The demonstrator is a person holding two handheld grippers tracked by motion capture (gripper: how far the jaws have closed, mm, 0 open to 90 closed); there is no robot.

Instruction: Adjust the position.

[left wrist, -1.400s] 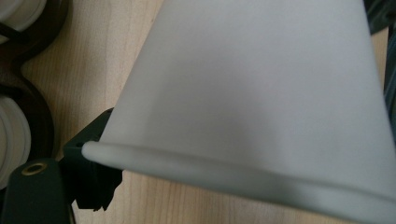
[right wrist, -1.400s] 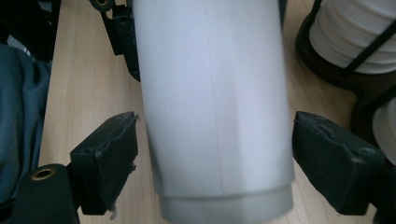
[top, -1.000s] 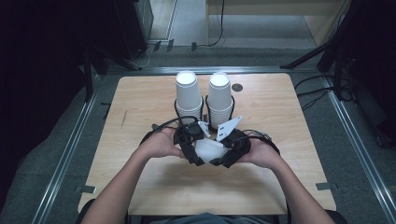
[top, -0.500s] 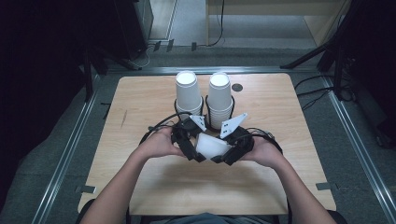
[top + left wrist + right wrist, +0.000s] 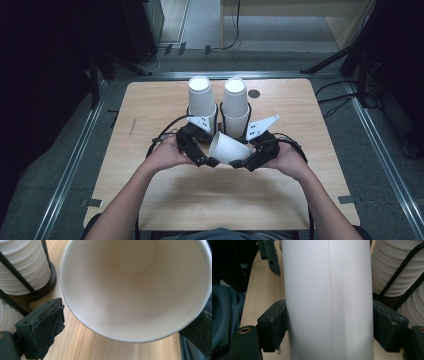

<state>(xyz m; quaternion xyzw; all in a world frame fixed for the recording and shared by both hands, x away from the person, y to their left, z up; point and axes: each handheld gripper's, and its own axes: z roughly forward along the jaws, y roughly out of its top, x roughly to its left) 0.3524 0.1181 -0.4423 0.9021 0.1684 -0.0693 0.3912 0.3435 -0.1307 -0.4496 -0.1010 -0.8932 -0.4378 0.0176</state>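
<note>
Above the middle of the wooden table (image 5: pixel 150 110) | right gripper (image 5: pixel 248 161) is clamping the white paper cup (image 5: pixel 230 147) mid-wall | left gripper (image 5: pixel 204 159), jaws just opened, is flanking its rim | light, crushable: gentle wall grip advised

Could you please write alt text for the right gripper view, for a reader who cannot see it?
A white paper cup stands clamped between the right claw and its two black pads, its seam facing the camera. Stacked white cups in a black wire holder sit at right on the wooden table.
</note>
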